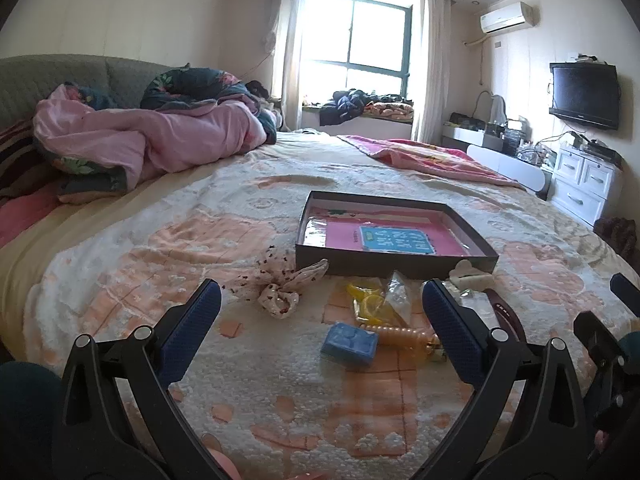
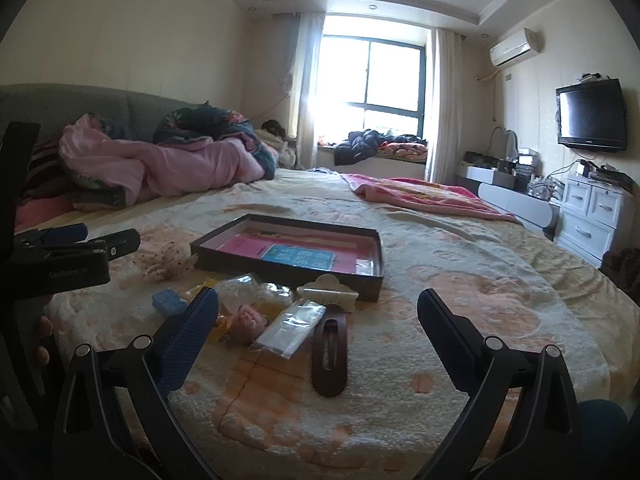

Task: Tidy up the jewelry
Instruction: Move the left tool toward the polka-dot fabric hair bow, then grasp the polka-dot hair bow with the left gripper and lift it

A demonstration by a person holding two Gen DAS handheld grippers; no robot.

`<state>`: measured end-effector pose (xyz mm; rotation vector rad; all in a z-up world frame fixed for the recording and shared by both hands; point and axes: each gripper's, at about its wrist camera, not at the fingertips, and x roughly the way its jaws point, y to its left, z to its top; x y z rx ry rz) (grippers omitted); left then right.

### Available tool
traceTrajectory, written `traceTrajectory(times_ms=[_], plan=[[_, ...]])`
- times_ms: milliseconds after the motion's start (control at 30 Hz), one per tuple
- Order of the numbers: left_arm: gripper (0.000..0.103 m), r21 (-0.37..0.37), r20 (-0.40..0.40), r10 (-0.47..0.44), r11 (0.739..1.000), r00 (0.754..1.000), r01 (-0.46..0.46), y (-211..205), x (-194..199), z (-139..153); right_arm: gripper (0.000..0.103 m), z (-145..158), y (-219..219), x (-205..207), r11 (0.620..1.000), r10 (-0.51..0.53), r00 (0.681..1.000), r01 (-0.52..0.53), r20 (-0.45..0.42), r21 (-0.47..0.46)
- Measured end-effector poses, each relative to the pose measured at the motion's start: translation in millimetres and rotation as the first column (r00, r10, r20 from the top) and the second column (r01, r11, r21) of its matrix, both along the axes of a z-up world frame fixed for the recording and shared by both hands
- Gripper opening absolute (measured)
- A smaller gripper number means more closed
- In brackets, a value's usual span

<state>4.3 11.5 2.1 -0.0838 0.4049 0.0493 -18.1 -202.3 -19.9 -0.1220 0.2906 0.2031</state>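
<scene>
Your fleecy peach-patterned bed [image 2: 440, 280] carries one shallow dark cardboard box [image 2: 288, 276] with a pink lining. Before it, left to right: one spotted fabric scrunchie [image 1: 286, 286], one blue plastic block [image 1: 349, 345], one clear packet [image 2: 290, 328], one cream claw clip [image 2: 328, 290], one long brown hair clip [image 2: 329, 362]. Your left gripper [image 1: 320, 320] and right gripper [image 2: 318, 320] both gape wide, holding nothing.

Tray [image 2: 370, 270] on bed [image 2: 460, 264]; clips & bags just in front, scrunchie [image 2: 162, 264] at its left
</scene>
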Motion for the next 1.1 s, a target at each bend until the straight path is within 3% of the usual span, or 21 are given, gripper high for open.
traceTrajectory(times_ms=[500,700,767,833,1033,1100], plan=[[0.093,-0.034,-0.09,0.051,0.998,0.995,-0.055,24,21,-9,0.097,-9,23,25,0.994,0.101,0.99,-0.105,-0.103,-0.036],[0.093,-0.042,-0.118,0.07,0.996,0.99,-0.076,32,31,-13,0.096,-18,29,46,0.993,0.105,0.977,-0.114,-0.184,-0.037],[0.093,-0.039,-0.125,0.084,0.995,0.989,-0.09,34,34,-13,0.092,-21,29,54,0.994,0.093,0.973,-0.104,-0.209,-0.042],[0.093,-0.038,-0.137,0.098,0.994,0.986,-0.104,37,39,-16,0.08,-26,30,61,0.994,0.078,0.968,-0.093,-0.238,-0.053],[0.093,-0.068,-0.176,0.107,0.99,0.979,-0.12,51,55,-21,0.07,-38,27,79,0.996,0.044,0.952,-0.064,-0.303,-0.058],[0.093,-0.107,-0.196,0.065,0.99,0.978,-0.087,55,60,-25,0.068,-41,26,84,0.997,0.039,0.946,-0.06,-0.321,-0.054]])
